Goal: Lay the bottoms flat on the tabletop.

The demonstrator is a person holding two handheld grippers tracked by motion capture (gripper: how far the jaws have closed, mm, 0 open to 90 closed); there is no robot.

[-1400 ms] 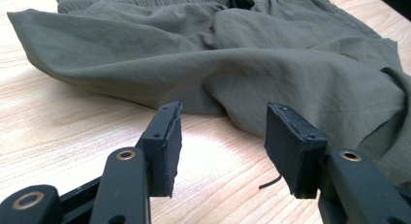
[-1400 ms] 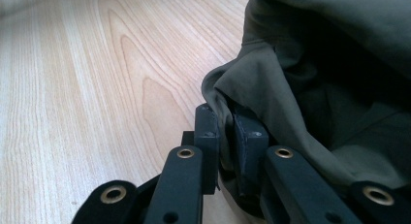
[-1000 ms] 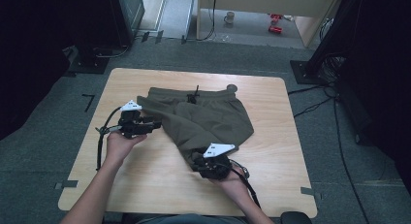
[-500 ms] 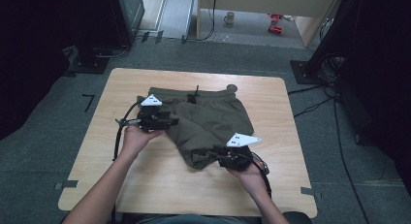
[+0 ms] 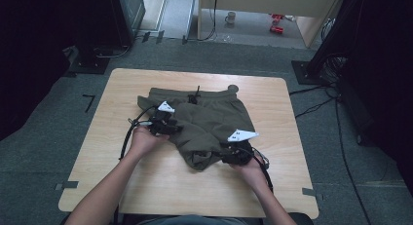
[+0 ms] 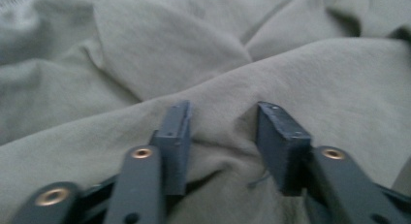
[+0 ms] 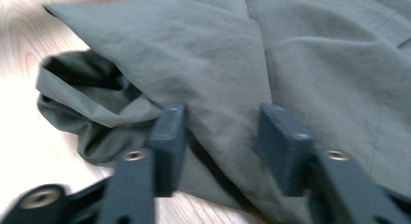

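Note:
Olive green shorts (image 5: pixel 214 115) lie crumpled and partly folded on the wooden table (image 5: pixel 146 186), waistband and drawstring toward the far side. My left gripper (image 5: pixel 174 128) rests on the shorts' left part. Its jaws have just been closing, and in the left gripper view a ridge of cloth (image 6: pixel 291 69) rises between them (image 6: pixel 223 122) without being pinched. My right gripper (image 5: pixel 225 152) sits at the near hem. Its jaws (image 7: pixel 220 124) have just been opening and stand apart over the shorts (image 7: pixel 315 54) beside a gaping leg opening (image 7: pixel 82 83).
Bare wood lies to the left of the shorts and along the near edge. Beyond the table the floor carries cables (image 5: pixel 316 98) on the right, a dark stand (image 5: pixel 97 64) at the far left, and a mug (image 5: pixel 229 16) below a desk at the back.
Both hands have moved to the right across the table. The shorts' left side has come over with the left gripper, so the cloth lies narrower. The right gripper's jaws stand wider.

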